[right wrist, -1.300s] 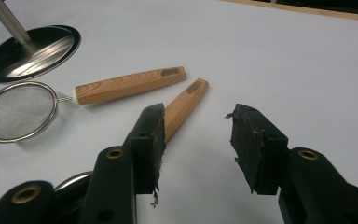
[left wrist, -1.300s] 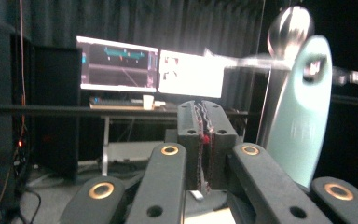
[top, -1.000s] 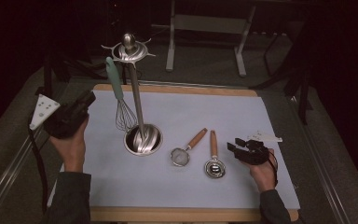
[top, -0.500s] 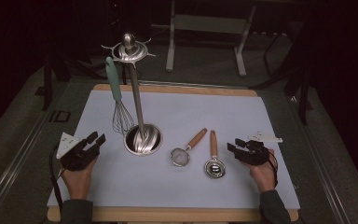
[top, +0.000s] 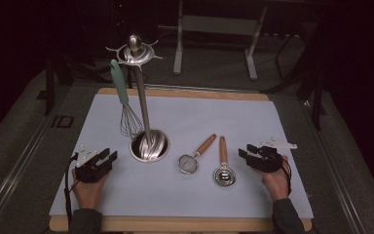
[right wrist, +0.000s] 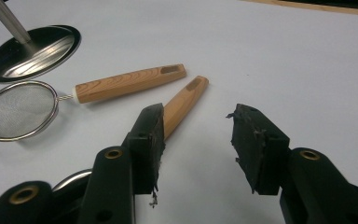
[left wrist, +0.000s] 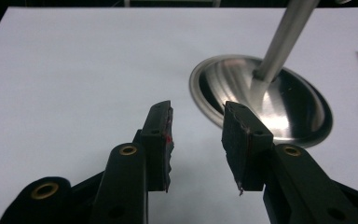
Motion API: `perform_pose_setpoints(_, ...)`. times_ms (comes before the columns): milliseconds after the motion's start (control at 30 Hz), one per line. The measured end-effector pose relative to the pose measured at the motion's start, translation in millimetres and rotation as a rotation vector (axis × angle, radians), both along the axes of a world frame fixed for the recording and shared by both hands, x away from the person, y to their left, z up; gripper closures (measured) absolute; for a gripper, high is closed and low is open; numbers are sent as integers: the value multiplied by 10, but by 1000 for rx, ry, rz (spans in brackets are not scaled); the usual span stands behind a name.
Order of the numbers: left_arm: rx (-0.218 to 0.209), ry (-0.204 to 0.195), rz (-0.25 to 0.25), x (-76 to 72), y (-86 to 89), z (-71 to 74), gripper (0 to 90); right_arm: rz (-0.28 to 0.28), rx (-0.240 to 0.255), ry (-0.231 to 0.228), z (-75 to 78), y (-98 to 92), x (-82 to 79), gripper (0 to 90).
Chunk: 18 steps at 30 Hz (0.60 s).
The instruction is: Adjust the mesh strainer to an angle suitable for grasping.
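Dropped from up beside the whisk to the white mat since the earlier frame: left tool (top: 108,157), now resting low at about 8 o'clock of the stand's base. Jaws just been opening, now spread wide, nothing between them; seen along the left gripper view (left wrist: 196,116), only bare mat in the gap. Unmoved over the same span: right tool (top: 247,152), parked at 3 o'clock on the tabletop (top: 175,223), jaws apart and empty (right wrist: 195,122).

Nearest the left tool: utensil stand (top: 149,145), upright, round steel base at mat centre-left, pole rising to a hooked crown at 12 o'clock; base just ahead of the left jaws at 1 o'clock in the left gripper view (left wrist: 289,112). Hanging from the crown on the 9 o'clock side: whisk (top: 124,105) with pale green handle, wires down near the base.

Lying between stand and right tool: small mesh strainer (top: 191,162) with wooden handle pointing to 1 o'clock, and beside it a wooden-handled measuring spoon (top: 223,171), handle toward 12 o'clock. Both close together, not touching the right tool.
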<state>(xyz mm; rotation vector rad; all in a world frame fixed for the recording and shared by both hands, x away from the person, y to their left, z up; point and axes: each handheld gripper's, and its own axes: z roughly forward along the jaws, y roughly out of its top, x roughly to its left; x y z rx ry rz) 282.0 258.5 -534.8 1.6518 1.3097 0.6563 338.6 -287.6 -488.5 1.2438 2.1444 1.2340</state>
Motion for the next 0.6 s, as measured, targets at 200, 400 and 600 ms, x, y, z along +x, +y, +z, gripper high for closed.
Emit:
perform_pose_setpoints(200, -1, 4, 37, 12, 11, -17, 631, 4, -4, 3, -12, 21, 3, 529)
perform_pose_setpoints(400, 18, 17, 48, 28, 1, -32, 632, 10, -8, 3, -18, 41, 3, 529)
perform_pose_setpoints(600, 42, 19, 50, 32, -30, -36, 632, 24, -21, 11, -34, 112, 1, 527)
